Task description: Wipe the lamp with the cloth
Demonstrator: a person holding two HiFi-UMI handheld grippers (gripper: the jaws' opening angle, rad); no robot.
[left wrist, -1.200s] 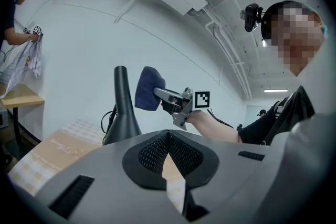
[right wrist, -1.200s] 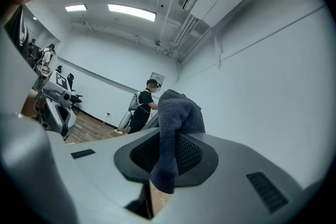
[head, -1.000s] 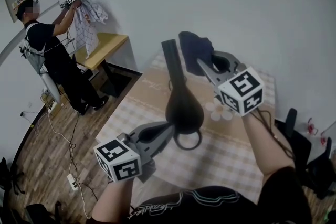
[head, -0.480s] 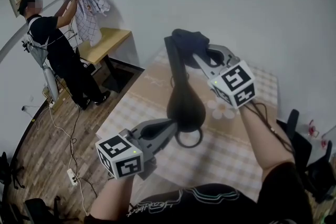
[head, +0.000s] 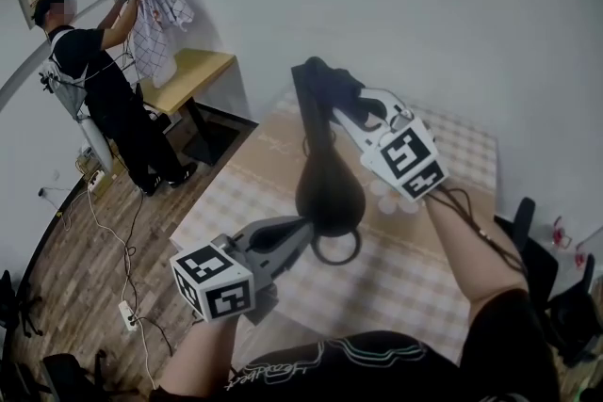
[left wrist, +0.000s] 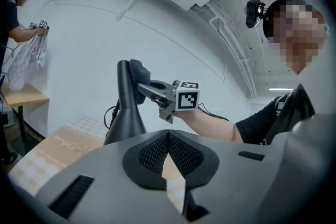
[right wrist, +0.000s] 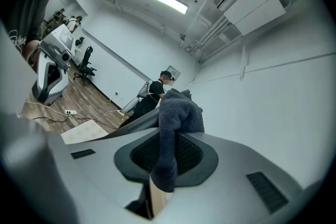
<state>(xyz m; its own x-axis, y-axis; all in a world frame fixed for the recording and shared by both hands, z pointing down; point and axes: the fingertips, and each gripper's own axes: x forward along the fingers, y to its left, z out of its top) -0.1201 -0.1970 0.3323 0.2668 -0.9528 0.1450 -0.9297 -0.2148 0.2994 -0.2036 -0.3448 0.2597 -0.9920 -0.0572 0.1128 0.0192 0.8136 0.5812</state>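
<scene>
Head view: over the checked table (head: pixel 443 259), wiping the lamp (head: pixel 330 188); holding the left gripper (head: pixel 300 233), jaws together, empty, beside its base at 8 o'clock; pinching the cloth (head: pixel 325 80) in the right gripper (head: pixel 334 104) at the stem's 12 o'clock end. Worth bracing that base, stroking down lightly.

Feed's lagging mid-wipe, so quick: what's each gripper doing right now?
Left gripper: tongs shut, nothing between them.
Right gripper: tongs shut on the cloth.
</scene>
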